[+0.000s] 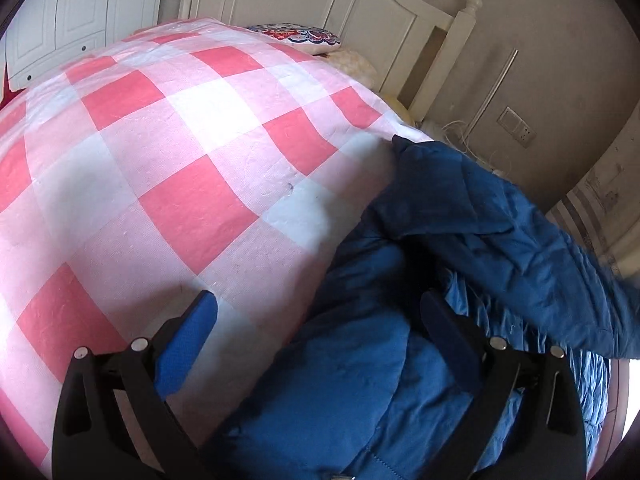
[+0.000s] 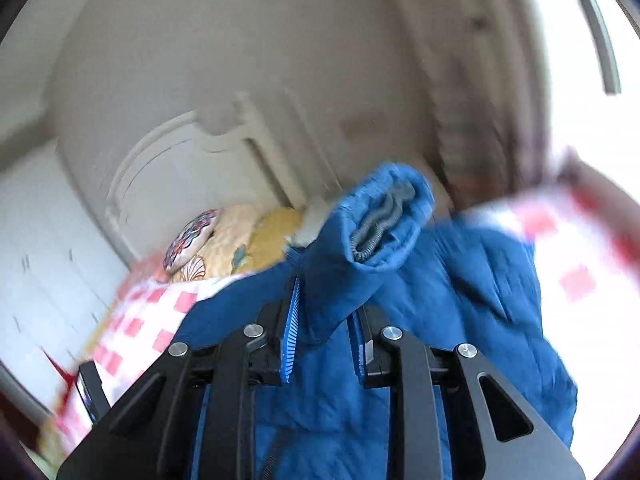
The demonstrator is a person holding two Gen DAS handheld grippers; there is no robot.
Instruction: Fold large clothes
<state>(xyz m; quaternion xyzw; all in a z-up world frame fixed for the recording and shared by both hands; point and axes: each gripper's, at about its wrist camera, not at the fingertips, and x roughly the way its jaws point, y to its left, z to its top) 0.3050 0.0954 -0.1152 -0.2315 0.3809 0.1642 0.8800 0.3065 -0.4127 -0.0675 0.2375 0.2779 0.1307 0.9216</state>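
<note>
Two pillows [image 2: 224, 240] by headboard [image 1: 360, 12], beyond blue jacket [image 1: 360, 360].

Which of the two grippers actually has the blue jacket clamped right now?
The right gripper: its jaws are closed on the blue jacket, on the sleeve just below its cuff. The left gripper stands wide open above the jacket, pinching nothing.

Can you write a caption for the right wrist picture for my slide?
The right gripper lifts a blue padded jacket by its sleeve above the pink checked bed cover.
</note>
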